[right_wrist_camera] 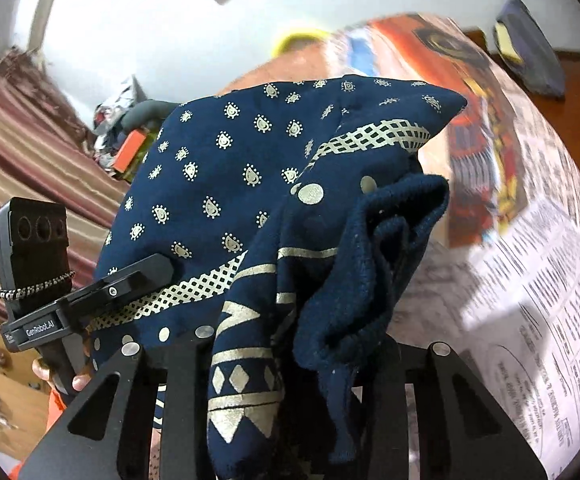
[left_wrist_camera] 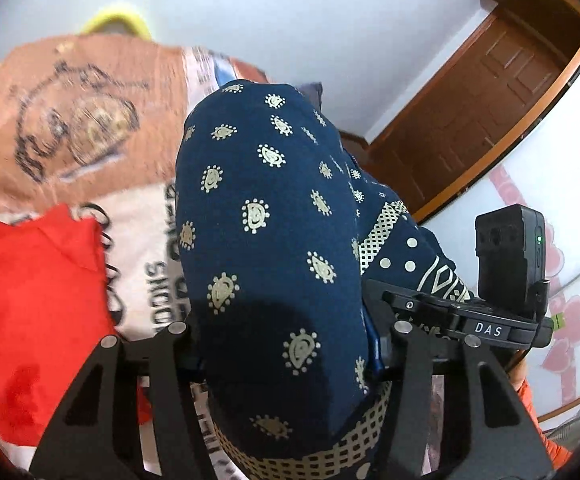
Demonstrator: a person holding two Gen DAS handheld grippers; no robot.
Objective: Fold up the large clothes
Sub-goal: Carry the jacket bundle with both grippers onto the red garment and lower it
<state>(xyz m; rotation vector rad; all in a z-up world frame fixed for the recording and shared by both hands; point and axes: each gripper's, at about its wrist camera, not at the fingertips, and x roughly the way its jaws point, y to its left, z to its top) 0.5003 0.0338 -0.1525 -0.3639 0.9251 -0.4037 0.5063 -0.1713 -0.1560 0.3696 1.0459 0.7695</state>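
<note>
Here — navy garment (left_wrist_camera: 274, 208), cream-printed, bunched

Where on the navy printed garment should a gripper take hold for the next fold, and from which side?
Grip the lattice-print border of the navy garment, near an end rather than mid-panel. The middle bunches into loose folds and the dark ribbed bundle hangs in front, so coming from the outer side, along the hem, probably gives a flat single layer. Both the left gripper and right gripper already pinch cloth.

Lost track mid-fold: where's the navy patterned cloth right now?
The navy patterned cloth fills the centre of both wrist views, bunched between the fingers of the left gripper and right gripper, above the printed bedspread.
</note>
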